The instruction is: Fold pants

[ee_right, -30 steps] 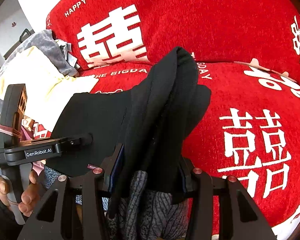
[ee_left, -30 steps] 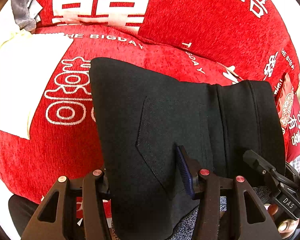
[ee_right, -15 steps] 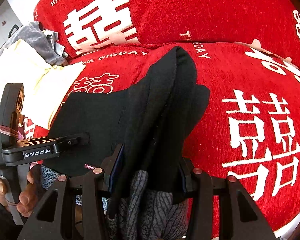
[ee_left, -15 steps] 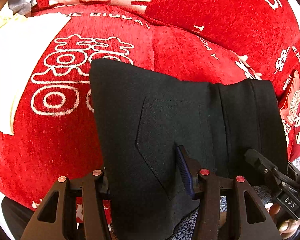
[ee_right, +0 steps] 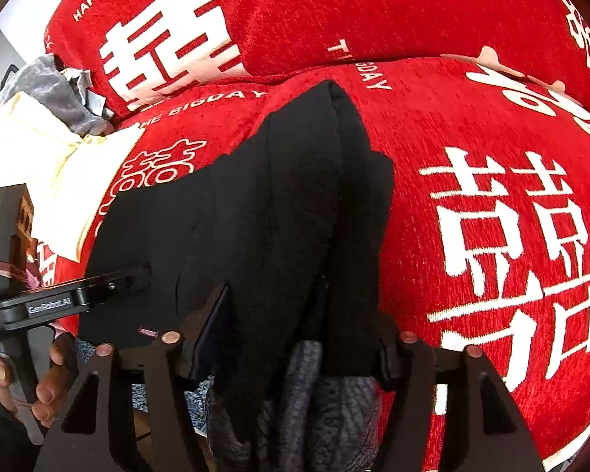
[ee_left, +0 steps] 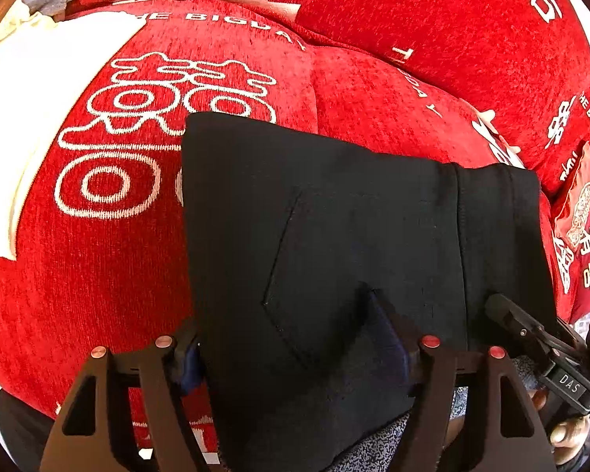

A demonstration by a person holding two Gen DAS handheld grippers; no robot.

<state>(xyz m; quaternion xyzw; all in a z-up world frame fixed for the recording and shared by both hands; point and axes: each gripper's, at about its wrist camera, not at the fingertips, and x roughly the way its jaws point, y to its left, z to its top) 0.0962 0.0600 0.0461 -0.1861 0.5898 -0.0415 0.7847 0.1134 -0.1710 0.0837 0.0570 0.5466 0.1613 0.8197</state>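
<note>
Black pants (ee_left: pixel 334 216), folded into a thick pad with a back pocket facing up, lie over a red sofa seat (ee_left: pixel 98 255). My left gripper (ee_left: pixel 291 338) is shut on the near left part of the pants. My right gripper (ee_right: pixel 291 338) is shut on the bunched near right edge of the pants (ee_right: pixel 295 196), which stands up as a ridge between its fingers. The right gripper shows at the lower right of the left wrist view (ee_left: pixel 531 338), and the left gripper at the left of the right wrist view (ee_right: pixel 70 299).
Red cushions with white characters (ee_right: pixel 334 8) form the sofa back. A cream cloth (ee_right: pixel 59 181) and a grey garment (ee_right: pixel 59 90) lie at the left end of the seat. A red snack packet (ee_left: pixel 582 204) lies at the right.
Both grippers, still holding the pants, have moved forward and down over the seat, so the pants sit lower against the cushion.
</note>
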